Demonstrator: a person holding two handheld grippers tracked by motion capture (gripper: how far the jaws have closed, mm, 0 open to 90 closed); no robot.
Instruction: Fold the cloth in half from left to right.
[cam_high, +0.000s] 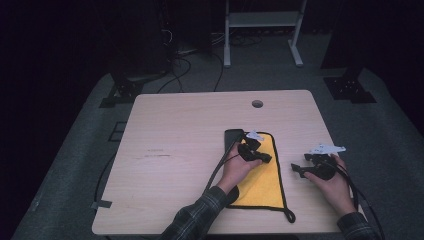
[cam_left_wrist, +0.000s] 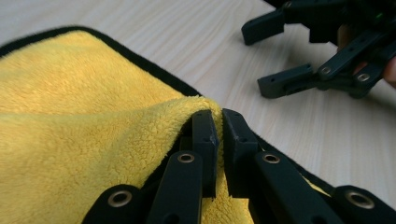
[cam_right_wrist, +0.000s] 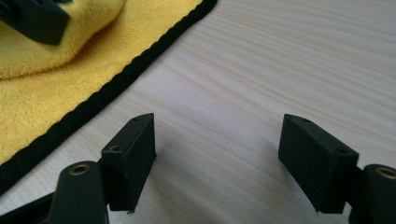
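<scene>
My left gripper (cam_left_wrist: 218, 122) is clamped on a pinch of the yellow cloth (cam_left_wrist: 84, 140), jaws nearly together with a ridge of pile caught between them; the fabric rises from the table into the grip, so the pinched part sits lifted a little above the rest. From the high view the left gripper (cam_high: 262, 157) is over the cloth (cam_high: 260, 187) near its right edge, toward the far end. The cloth lies on the wooden table (cam_high: 175, 150), right of centre, black-bound edge all round and a small loop trailing off its near right corner. A dark flat thing (cam_high: 233, 136) pokes out at the far left corner; I cannot tell what it is. My right gripper (cam_right_wrist: 217, 144) hangs with its jaws wide apart over bare wood, holding nothing, the bound edge of the cloth (cam_right_wrist: 37, 70) just beside it. In the left gripper view it sits near, open toward the cloth, right gripper (cam_left_wrist: 280, 56). Judgement: a fold looks barely begun. One grip is made; the second is not yet taken, and most of the cloth lies flat. Left to do: grip with the right, lift, carry over, lay down.
</scene>
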